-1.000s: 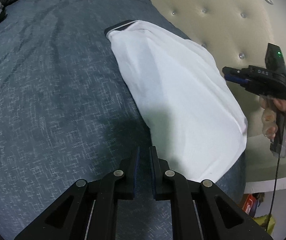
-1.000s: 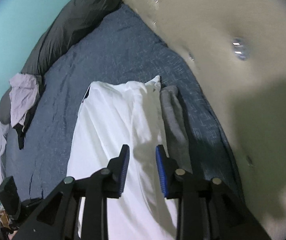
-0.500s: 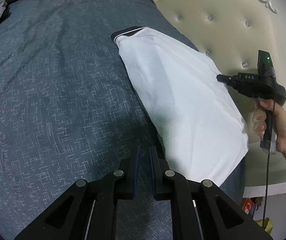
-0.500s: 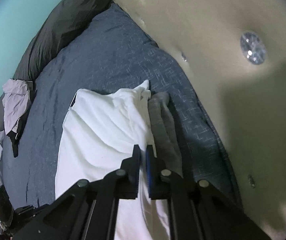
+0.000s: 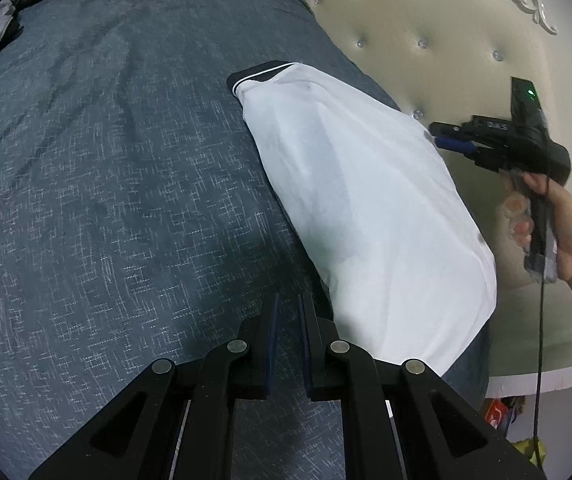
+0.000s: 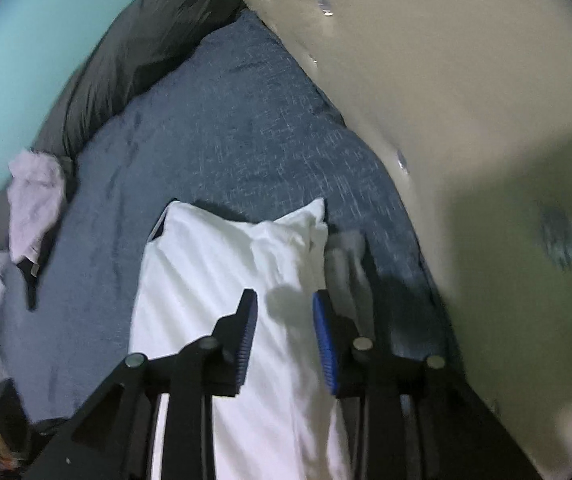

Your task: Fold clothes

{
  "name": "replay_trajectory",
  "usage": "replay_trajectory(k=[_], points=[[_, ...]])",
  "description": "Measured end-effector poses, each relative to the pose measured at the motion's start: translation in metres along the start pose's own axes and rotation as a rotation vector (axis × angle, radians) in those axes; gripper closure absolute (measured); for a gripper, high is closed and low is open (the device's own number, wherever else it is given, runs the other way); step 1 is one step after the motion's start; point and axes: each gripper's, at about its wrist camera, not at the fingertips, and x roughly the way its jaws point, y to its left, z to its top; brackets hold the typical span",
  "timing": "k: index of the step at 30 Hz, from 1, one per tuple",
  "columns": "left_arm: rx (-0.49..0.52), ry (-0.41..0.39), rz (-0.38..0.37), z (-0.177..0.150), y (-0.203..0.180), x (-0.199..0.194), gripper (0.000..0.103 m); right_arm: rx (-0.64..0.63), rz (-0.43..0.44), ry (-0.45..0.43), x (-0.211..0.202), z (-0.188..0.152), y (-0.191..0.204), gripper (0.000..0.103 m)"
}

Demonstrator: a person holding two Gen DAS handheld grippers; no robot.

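A white garment [image 5: 366, 208] with a dark trimmed edge lies folded lengthwise on the blue bedspread [image 5: 106, 180], next to the headboard. My left gripper [image 5: 288, 300] is shut with nothing between its pads, hovering over the bedspread just left of the garment's near end. In the right wrist view, the white garment [image 6: 222, 264] lies under my right gripper [image 6: 282, 304], whose jaws are opening with no cloth pinched between them. A grey garment [image 6: 346, 256] lies along its right side. From the left wrist view, the right gripper [image 5: 438, 138] sits at the garment's headboard-side edge, held by a hand [image 5: 566, 232].
A cream tufted headboard [image 5: 426, 20] rises close on the right, also filling the right wrist view's right side [image 6: 466, 80]. A dark duvet [image 6: 126, 64] and a pale lilac garment [image 6: 34, 200] lie at the bed's far left. The bed's edge drops off near the garment's end.
My right gripper closed half a second ago and has opened again, shifting along the white garment's headboard side. The left gripper has stayed shut and in place.
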Motion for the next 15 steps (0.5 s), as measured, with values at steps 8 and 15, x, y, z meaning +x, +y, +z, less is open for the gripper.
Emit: replay_trajectory(k=[8,15], points=[[-0.005,-0.01,0.003,0.0,0.004,-0.005,0.093,-0.051,-0.084,-0.028,0.02,0.008,0.002,0.098],[-0.006,-0.005,0.007,0.0,0.006,-0.005,0.093,-0.005,-0.181,-0.074,0.021,0.017,-0.007,0.099]])
